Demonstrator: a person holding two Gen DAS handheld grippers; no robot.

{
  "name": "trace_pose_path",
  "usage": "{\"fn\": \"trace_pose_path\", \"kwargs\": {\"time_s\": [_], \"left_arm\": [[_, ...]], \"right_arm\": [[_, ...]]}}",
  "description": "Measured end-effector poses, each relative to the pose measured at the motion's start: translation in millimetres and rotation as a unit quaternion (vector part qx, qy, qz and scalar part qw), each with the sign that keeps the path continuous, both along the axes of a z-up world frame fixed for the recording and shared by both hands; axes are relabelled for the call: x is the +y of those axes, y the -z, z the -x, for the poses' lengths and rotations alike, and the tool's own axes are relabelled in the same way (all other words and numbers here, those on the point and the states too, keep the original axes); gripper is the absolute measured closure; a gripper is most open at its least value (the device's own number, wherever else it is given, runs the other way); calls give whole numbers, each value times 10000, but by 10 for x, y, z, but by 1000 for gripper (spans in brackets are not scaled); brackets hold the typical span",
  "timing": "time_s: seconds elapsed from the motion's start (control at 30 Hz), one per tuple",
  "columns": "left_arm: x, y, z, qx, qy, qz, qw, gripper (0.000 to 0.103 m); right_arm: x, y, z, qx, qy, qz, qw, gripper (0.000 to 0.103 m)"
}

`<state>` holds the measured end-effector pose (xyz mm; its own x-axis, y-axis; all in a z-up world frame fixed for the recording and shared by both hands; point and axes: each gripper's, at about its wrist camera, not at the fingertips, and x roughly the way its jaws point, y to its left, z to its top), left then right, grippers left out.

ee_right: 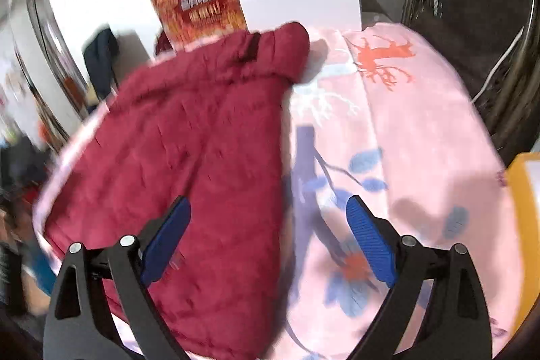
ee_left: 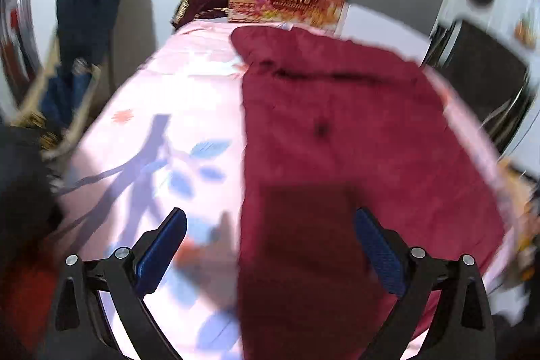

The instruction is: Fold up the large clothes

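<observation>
While my left gripper (ee_left: pixel 270 245) and right gripper (ee_right: pixel 268 235) hover wide open and empty above the dark-red quilted padded coat (ee_right: pixel 189 137) lying on the pink floral blanket (ee_right: pixel 422 130), I judge one-layer pinches likely to skew the fold.

The left gripper (ee_left: pixel 270 245) has two black plastic arms with blue ribbed pads (ee_left: pixel 162 253) on the inner side and round silver screws at the joints. The right gripper (ee_right: pixel 268 240) has the same black frame, blue pads (ee_right: pixel 371 240) and silver screws.
</observation>
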<state>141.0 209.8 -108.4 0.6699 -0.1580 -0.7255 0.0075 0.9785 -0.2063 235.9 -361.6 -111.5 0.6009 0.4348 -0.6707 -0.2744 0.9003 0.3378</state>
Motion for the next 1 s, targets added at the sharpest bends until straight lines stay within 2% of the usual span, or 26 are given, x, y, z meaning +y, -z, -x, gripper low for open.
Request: {"fn": "trace_pose_path", "kwargs": {"time_s": [0.07, 0.17, 0.27, 0.33, 0.4, 0.57, 0.77, 0.93, 1.0], "left_arm": [[44, 28, -225, 73, 89, 296, 9995, 3], [99, 242, -666, 505, 197, 672, 9963, 3], [109, 443, -910, 861, 364, 921, 9914, 4], [55, 449, -942, 834, 440, 871, 9917, 4], [8, 456, -952, 904, 650, 1022, 9885, 4], [-60, 493, -717, 876, 902, 921, 9878, 4], [-97, 542, -161, 669, 1060, 1096, 9860, 4], [-150, 574, 359, 423, 1297, 1433, 9802, 4], [-183, 581, 453, 326, 1374, 1527, 9781, 4]], "right_arm": [[-3, 103, -202, 167, 15, -147, 9998, 12], [31, 360, -540, 652, -42, -407, 9970, 12], [88, 581, -761, 1032, -69, -490, 9934, 12], [140, 588, -784, 969, -146, -477, 9940, 12], [202, 593, -768, 988, -302, -495, 9934, 12], [301, 604, -510, 1001, -665, -502, 9915, 12], [305, 607, 60, 931, -925, -826, 9879, 11], [301, 622, 440, 853, -1083, -1134, 9839, 12], [320, 621, 518, 784, -1125, -1144, 9839, 13]]}}
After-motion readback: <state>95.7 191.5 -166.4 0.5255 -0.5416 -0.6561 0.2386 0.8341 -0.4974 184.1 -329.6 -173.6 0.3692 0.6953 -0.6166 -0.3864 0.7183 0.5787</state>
